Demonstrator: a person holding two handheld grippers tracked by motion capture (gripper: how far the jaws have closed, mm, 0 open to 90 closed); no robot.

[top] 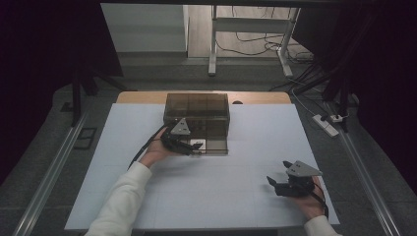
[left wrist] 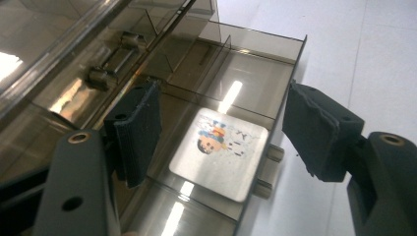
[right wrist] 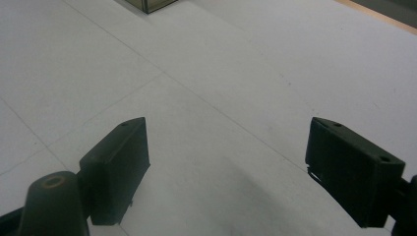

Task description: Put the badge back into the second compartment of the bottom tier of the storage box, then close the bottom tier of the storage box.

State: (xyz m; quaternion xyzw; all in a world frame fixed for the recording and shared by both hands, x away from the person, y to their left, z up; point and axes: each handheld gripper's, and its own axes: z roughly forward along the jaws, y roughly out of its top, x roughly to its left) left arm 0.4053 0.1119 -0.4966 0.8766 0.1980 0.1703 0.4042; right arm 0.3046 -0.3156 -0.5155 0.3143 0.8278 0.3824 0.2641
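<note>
A smoky see-through compartment box point(top: 196, 110) stands at the table's middle with its lid raised. A square white card with a cartoon print point(left wrist: 219, 153) lies flat in a front compartment, seen in the high view as a pale card point(top: 197, 144). My left gripper point(top: 193, 146) hangs just above that compartment. In the left gripper view my left gripper point(left wrist: 226, 132) is open. One pad point(left wrist: 140, 130) is inside the box, and the other pad point(left wrist: 317, 132) is outside its side wall; neither touches the card. My right gripper point(top: 278, 173) rests open near the front right, and nothing lies between the jaws of my right gripper point(right wrist: 226, 167).
The white table cover point(top: 236, 196) stretches wide between the two hands. A corner of the box point(right wrist: 150, 5) shows far ahead in the right gripper view. Dividers point(left wrist: 216, 59) split the box into several cells. A power strip point(top: 327, 124) lies on the floor to the right of the table.
</note>
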